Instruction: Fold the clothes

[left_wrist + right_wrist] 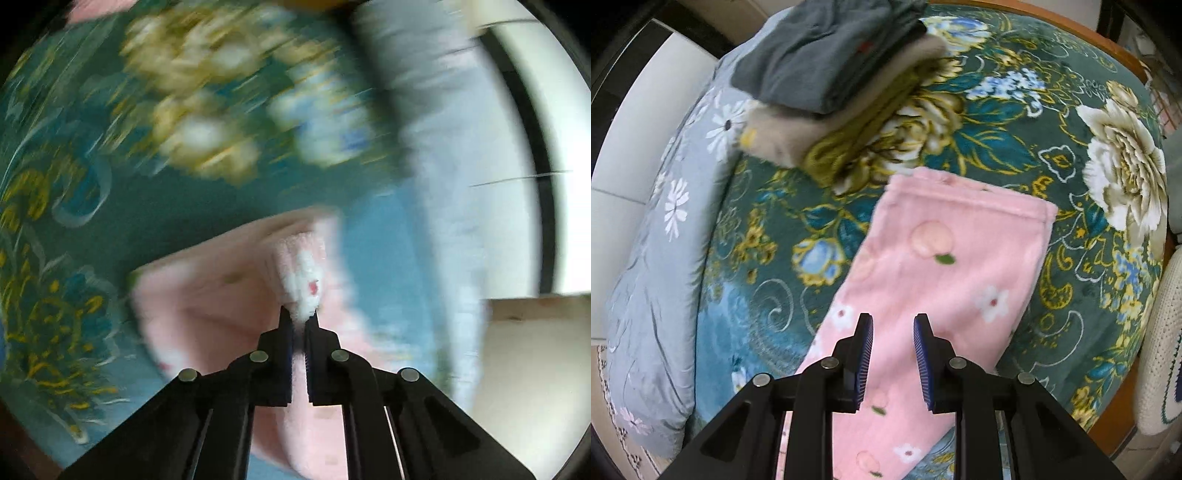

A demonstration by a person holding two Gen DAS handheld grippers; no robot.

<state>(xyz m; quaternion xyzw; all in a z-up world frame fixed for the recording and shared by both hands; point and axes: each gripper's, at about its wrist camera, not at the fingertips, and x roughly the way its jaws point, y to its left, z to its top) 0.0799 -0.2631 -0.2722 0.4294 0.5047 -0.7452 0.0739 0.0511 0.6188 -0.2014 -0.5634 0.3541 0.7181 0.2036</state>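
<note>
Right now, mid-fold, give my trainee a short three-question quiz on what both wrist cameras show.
1. True or false: the left gripper is shut on the pink garment.
2. The right gripper is: A) open above the pink garment, B) shut on the grey quilt, C) holding the stack.
3. What colour is the top item of the folded stack on the floral blanket?

Key: 1 true; 2 A; 3 dark grey.

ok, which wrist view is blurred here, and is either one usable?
Left wrist view: heavy motion smear over the floral blanket; only the left gripper and the pink cloth pinched in it read sharp. Right wrist view: mostly sharp on the pink cloth and the open right gripper, slight smear on the folded pile; fisheye bending at the edges of both.
</note>
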